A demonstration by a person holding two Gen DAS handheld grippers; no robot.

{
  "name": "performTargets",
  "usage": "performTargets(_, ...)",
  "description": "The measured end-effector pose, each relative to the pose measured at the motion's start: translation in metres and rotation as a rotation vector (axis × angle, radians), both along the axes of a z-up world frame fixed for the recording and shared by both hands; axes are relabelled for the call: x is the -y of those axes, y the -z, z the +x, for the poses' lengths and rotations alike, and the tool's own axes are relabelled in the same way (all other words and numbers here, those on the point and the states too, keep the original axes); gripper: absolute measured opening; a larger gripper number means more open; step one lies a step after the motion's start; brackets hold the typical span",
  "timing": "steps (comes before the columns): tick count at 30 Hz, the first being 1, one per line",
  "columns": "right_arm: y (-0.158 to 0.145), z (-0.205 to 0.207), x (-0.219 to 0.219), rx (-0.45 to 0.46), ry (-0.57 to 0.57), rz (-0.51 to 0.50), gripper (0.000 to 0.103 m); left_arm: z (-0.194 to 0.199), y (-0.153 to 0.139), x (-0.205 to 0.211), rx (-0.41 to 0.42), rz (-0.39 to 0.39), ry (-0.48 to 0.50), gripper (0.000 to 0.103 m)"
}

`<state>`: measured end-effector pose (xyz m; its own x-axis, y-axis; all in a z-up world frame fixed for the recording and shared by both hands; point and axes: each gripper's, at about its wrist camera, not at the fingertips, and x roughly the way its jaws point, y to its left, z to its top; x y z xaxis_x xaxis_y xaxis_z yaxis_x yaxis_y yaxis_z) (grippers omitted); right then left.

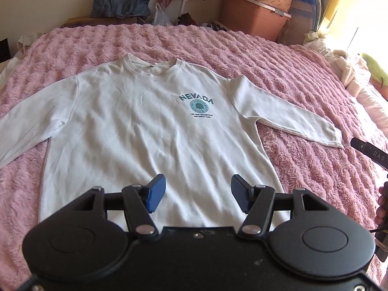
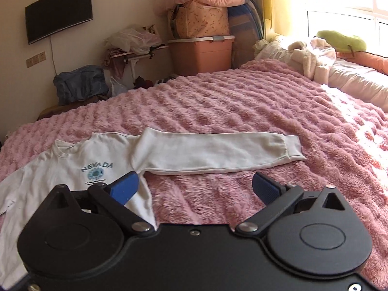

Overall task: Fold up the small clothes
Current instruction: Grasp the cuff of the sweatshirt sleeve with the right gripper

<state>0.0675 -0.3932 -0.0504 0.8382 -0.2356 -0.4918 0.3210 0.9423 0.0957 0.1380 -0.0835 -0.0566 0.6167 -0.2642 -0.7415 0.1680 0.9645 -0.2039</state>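
One white sweatshirt [image 1: 135,131] is lying flat, front up, on the pink blanket [image 1: 278,55], its two sleeves spreading out to either side and one teal NEVADA print [image 1: 197,104] showing on the chest. The left gripper [image 1: 197,192] is hovering over the hem end of the sweatshirt, its two blue pads [image 1: 156,192] standing wide apart with nothing between them; the body of the garment is stretching away straight ahead of it, collar at the far end. The right gripper [image 2: 195,188] is hanging off to the sweatshirt's side, also gaping with nothing held: its left pad [image 2: 125,189] is sitting over the side seam below the armpit, its right pad over bare blanket. One sleeve [image 2: 218,151] is lying straight across just ahead of this gripper, cuff pointing to its right. In the left view, a few fingers [image 1: 382,203] and part of the other tool are showing at the right edge. Beyond the bed, ahead of both grippers, one pink storage bin [image 2: 201,54] is standing under stacked bedding, one dark screen [image 2: 58,12] is hanging on the wall, and one blue bag [image 2: 80,87] is slumping below it
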Motion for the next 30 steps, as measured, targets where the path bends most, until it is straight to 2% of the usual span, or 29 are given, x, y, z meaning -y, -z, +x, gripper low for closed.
performTargets(2, 0.012, 0.01, 0.032, -0.003, 0.07, -0.013, 0.071, 0.026, 0.012, 0.022, -0.008, -0.003, 0.033, 0.063)
performTargets(4, 0.027, 0.022, 0.065, -0.005, 0.117, -0.024, 0.055, 0.051, 0.026, 0.045, -0.035, -0.001, 0.052, 0.063)
performTargets(5, 0.036, 0.029, 0.082, -0.015, 0.145, -0.016, 0.05, 0.06, 0.033, 0.053, -0.047, -0.001, 0.062, 0.063)
performTargets(8, 0.064, 0.047, 0.129, -0.025, 0.213, 0.075, 0.049, 0.091, 0.052, 0.084, -0.071, 0.013, 0.1, 0.063)
performTargets(13, 0.113, 0.071, 0.194, 0.016, 0.338, 0.263, 0.049, 0.14, 0.081, 0.123, -0.072, 0.051, 0.132, 0.063)
performTargets(16, 0.13, 0.086, 0.215, 0.04, 0.36, 0.309, 0.049, 0.167, 0.097, 0.136, -0.079, 0.054, 0.126, 0.063)
performTargets(20, 0.152, 0.107, 0.244, 0.051, 0.366, 0.462, 0.049, 0.195, 0.116, 0.154, -0.113, 0.057, 0.121, 0.063)
performTargets(24, 0.164, 0.114, 0.26, 0.118, 0.416, 0.596, 0.049, 0.205, 0.133, 0.167, -0.145, 0.056, 0.132, 0.063)
performTargets(25, 0.165, 0.114, 0.262, 0.141, 0.433, 0.618, 0.046, 0.204, 0.135, 0.168, -0.155, 0.059, 0.139, 0.063)
performTargets(26, 0.166, 0.115, 0.264, 0.157, 0.447, 0.637, 0.026, 0.202, 0.136, 0.167, -0.16, 0.062, 0.144, 0.063)
performTargets(27, 0.166, 0.116, 0.267, 0.176, 0.445, 0.653, 0.013, 0.201, 0.138, 0.168, -0.16, 0.064, 0.146, 0.063)
performTargets(30, 0.163, 0.117, 0.27, 0.236, 0.444, 0.681, 0.012, 0.197, 0.139, 0.167, -0.151, 0.057, 0.155, 0.063)
